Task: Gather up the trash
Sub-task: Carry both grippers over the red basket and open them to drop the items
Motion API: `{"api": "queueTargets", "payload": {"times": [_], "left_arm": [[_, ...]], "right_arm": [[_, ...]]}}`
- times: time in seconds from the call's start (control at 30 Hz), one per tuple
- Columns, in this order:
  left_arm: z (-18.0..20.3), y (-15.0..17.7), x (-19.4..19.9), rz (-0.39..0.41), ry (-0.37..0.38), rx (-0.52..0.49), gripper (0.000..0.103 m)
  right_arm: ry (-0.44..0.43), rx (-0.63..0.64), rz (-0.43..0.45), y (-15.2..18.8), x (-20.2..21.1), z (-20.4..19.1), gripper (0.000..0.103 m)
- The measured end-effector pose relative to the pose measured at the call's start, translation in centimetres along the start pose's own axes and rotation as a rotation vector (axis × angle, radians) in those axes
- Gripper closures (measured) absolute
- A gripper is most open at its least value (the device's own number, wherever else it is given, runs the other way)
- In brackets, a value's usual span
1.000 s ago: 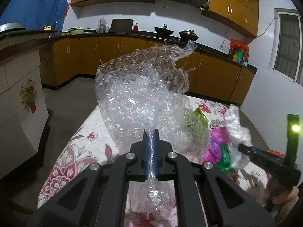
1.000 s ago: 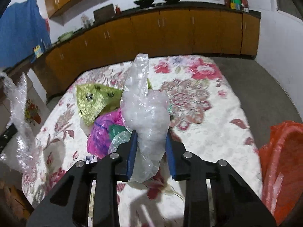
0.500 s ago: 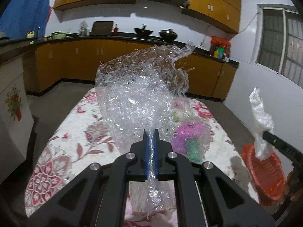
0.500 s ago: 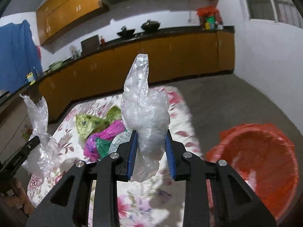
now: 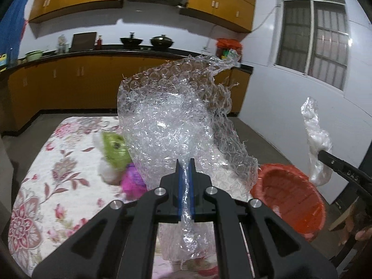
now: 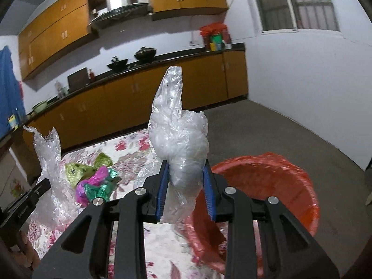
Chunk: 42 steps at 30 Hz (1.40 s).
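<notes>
Left gripper [image 5: 185,169]: jaws pinched nearly together on a thin fold of bubble wrap [image 5: 179,118]; the sheet fans up ahead of the tips and hangs below them.
Right gripper [image 6: 186,174]: jaws partly closed, squeezing a clear bag [image 6: 179,134] that bulges up between the pads and trails below.
Bin [image 6: 267,186]: red, beside the table, just under and ahead of the right gripper.
Table [image 5: 46,162]: floral cloth; green wrapper [image 6: 79,168] and pink wrapper [image 6: 93,181] lie touching on it.
Room: kitchen, orange cabinets [image 6: 139,93], grey floor, window [image 5: 313,39].
In the way: bubble wrap hides much of the left view.
</notes>
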<state>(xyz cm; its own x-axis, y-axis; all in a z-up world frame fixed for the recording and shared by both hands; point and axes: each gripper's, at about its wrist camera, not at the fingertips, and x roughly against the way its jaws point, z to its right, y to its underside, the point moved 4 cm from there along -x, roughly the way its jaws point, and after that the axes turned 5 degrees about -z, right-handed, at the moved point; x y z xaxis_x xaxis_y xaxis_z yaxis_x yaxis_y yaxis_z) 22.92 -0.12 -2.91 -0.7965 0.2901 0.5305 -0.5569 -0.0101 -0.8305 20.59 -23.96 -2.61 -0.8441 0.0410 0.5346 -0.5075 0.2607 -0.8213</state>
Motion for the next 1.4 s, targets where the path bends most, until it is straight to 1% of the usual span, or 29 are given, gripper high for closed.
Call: {"api": "queueTargets", "payload": {"times": [0.27,0.53,0.87,1.17,1.4], "left_arm": [[3.9,-0.2,-0.7,-0.012,0.088,-0.031,0.097],[8.8,0.0,-2.0,-0.039,0.192,-0.068,0.097],[14.4,1.2,-4.8,-0.11,0.309,-0.115,0.097],[17.7,2.5,-7.3,-0.17,0.374,-0.14,0.096],[19.9,3.4,-9.5,-0.218,0.408,-0.159,0.096]], "right_arm": [[0.053,-0.056,0.0,0.5,0.7,3.2,0.074],[0.092,-0.103,-0.006,1.2,1.1,5.8,0.074],[0.138,-0.169,-0.02,1.6,1.3,9.5,0.074],[0.142,-0.207,-0.035,1.9,1.1,11.6,0.074],[0.141,-0.231,-0.04,1.7,0.6,12.6,0.073]]}}
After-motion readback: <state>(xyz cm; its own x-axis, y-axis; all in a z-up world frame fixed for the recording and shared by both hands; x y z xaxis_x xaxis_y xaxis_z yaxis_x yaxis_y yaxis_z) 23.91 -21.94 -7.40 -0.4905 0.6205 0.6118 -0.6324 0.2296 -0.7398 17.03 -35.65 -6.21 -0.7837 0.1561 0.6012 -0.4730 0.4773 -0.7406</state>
